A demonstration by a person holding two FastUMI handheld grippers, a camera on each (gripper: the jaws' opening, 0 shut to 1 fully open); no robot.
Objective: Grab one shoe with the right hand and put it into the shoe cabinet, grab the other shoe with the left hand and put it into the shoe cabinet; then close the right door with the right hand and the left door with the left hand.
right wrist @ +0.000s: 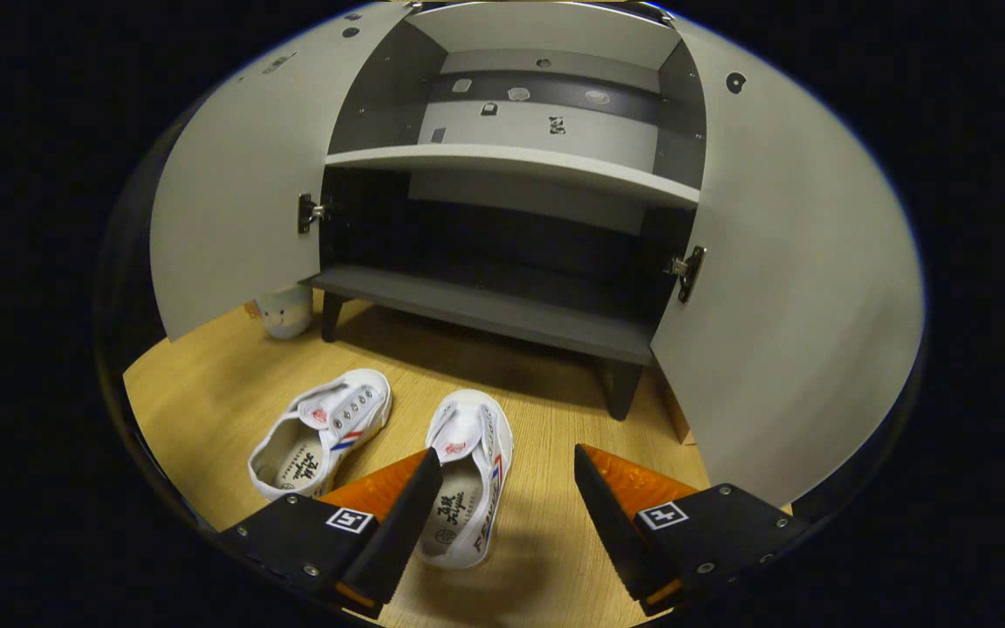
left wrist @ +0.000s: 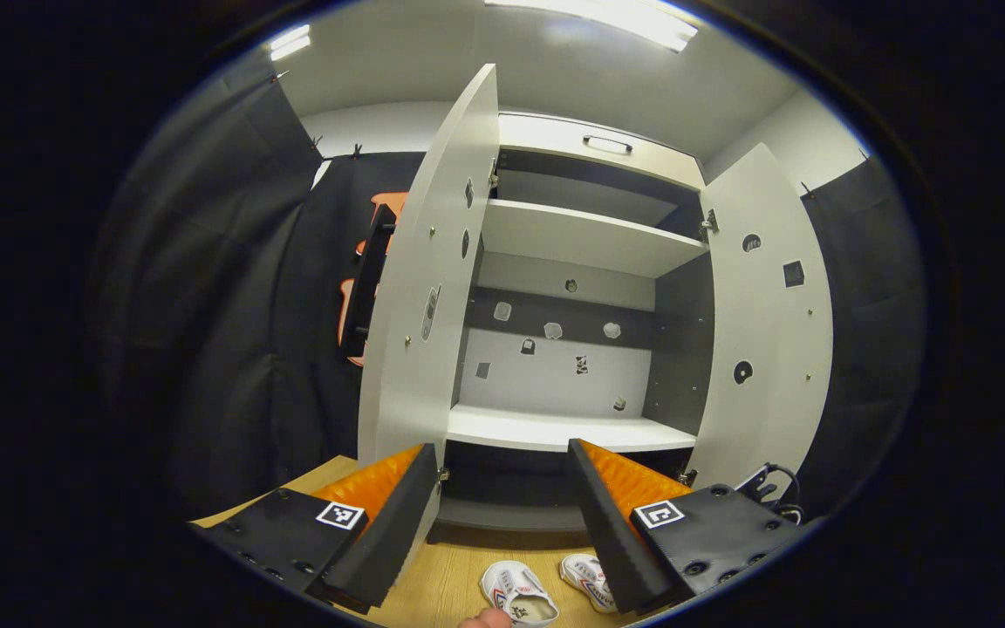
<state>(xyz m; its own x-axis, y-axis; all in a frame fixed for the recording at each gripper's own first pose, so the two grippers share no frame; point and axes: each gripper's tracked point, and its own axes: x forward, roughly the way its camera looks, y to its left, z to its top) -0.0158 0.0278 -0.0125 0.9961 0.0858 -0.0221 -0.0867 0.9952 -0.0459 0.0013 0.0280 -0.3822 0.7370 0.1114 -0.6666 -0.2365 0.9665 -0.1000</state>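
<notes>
Both white sneakers on the wood floor (right wrist: 206, 384) just in front of the shoe cabinet (right wrist: 502, 305) — left sneaker (right wrist: 321, 432), right sneaker (right wrist: 465, 488). Right gripper (right wrist: 502, 515) spread wide above the right one, holding nothing. Left gripper (left wrist: 502, 515) likewise spread, empty — both cabinet doors swung out.

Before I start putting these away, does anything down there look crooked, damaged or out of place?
Little stands out. The two white shoes lie on the wooden floor askew to each other: the left shoe angles away from the right shoe. A small pale round thing sits under the open left door; I can't tell what it is.
</notes>
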